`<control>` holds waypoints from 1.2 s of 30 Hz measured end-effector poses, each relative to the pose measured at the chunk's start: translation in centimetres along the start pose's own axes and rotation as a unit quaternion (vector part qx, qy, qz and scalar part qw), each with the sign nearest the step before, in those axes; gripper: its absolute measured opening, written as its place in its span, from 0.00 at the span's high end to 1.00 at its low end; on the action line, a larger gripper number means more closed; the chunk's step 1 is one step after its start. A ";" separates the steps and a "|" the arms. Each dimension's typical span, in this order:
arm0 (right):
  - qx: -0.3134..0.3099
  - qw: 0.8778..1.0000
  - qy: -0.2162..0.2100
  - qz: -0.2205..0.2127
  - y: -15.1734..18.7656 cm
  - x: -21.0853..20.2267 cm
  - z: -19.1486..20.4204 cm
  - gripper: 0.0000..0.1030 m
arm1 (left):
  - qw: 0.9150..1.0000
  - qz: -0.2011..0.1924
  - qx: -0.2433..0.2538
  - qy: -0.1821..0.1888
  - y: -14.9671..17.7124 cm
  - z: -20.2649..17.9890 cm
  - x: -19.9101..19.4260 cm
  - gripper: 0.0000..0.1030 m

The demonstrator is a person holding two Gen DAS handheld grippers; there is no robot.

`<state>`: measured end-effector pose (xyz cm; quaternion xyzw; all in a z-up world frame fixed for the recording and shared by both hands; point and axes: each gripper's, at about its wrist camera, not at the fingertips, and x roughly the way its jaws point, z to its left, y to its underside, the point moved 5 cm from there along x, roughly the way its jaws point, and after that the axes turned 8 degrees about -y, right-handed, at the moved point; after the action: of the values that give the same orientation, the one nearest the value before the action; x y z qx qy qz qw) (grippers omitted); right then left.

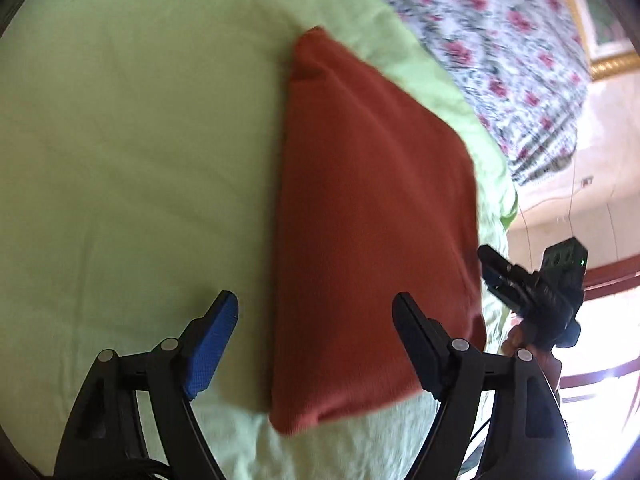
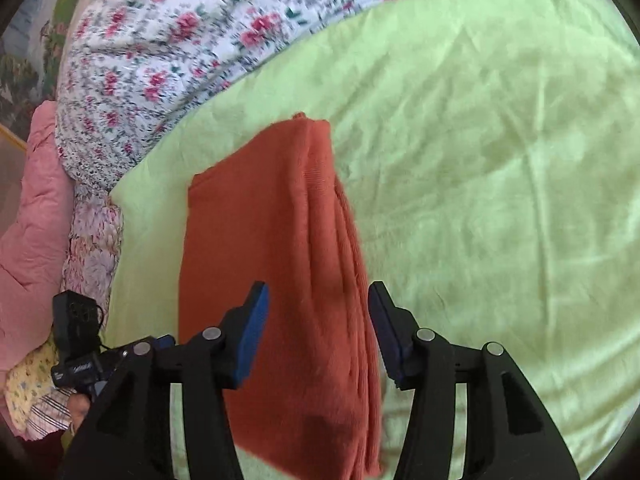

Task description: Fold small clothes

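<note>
the folded rust-red garment lay flat on the light green sheet, near the sheet's edge where a floral bedspread began. in the left wrist view the left gripper hung above the garment's near left edge, jaws spread wide, its blue-padded finger over bare sheet and the other over red cloth, nothing pinched between them. in the right wrist view the right gripper stood over the garment's near end with jaws parted, straddling its stacked folded edges, the pads clear of the fabric and holding nothing. both pictures were smeared by motion, so the weave and the garment's kind could not be made out, and its near corner ran off the frame's bottom in the right view. only the right view showed the layered folds along one side and a pink quilt; only the left view showed the right gripper from outside, with a hand beneath it, and a gilt picture frame.
</note>
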<state>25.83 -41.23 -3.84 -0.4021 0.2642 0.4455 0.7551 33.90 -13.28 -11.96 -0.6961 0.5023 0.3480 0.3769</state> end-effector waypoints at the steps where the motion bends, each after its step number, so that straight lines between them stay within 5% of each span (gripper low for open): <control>1: 0.003 1.000 0.000 0.008 -0.1 0.6 -0.3 0.49 | 1.000 0.004 -0.002 0.002 -0.2 0.2 0.4 0.23; 7: 0.010 0.999 -0.026 0.030 -0.5 3.2 -1.4 0.47 | 0.999 0.012 0.002 0.031 -1.3 -0.8 3.4 0.25; 10: 0.025 0.998 -0.054 0.031 -0.7 4.0 -1.2 0.46 | 0.999 0.008 0.015 0.041 -2.1 -2.4 4.9 0.48; 12: 0.033 0.996 -0.070 0.044 -0.6 4.7 -0.9 0.69 | 0.999 -0.003 0.028 0.039 -2.3 -3.4 5.2 0.68; 14: 0.034 0.996 -0.073 0.049 -0.2 4.9 -0.3 0.73 | 0.998 -0.011 0.035 0.053 -2.0 -3.4 4.1 0.75; 22: -0.007 0.993 -0.110 0.051 0.8 5.6 6.4 0.81 | 0.994 -0.071 0.059 0.065 -0.4 -1.8 -4.2 0.78; 30: -0.054 0.975 -0.181 0.117 4.6 13.0 16.2 0.83 | 0.993 -0.119 0.001 0.019 2.5 9.2 -12.5 0.78; 36: -0.076 0.964 -0.181 0.176 7.9 18.7 20.1 0.82 | 0.991 -0.115 -0.062 -0.011 5.1 16.3 -13.4 0.75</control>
<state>28.34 -13.49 -10.12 -0.3181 0.1546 0.6557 0.6670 23.85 5.75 -9.00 -0.7675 0.3922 0.3403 0.3760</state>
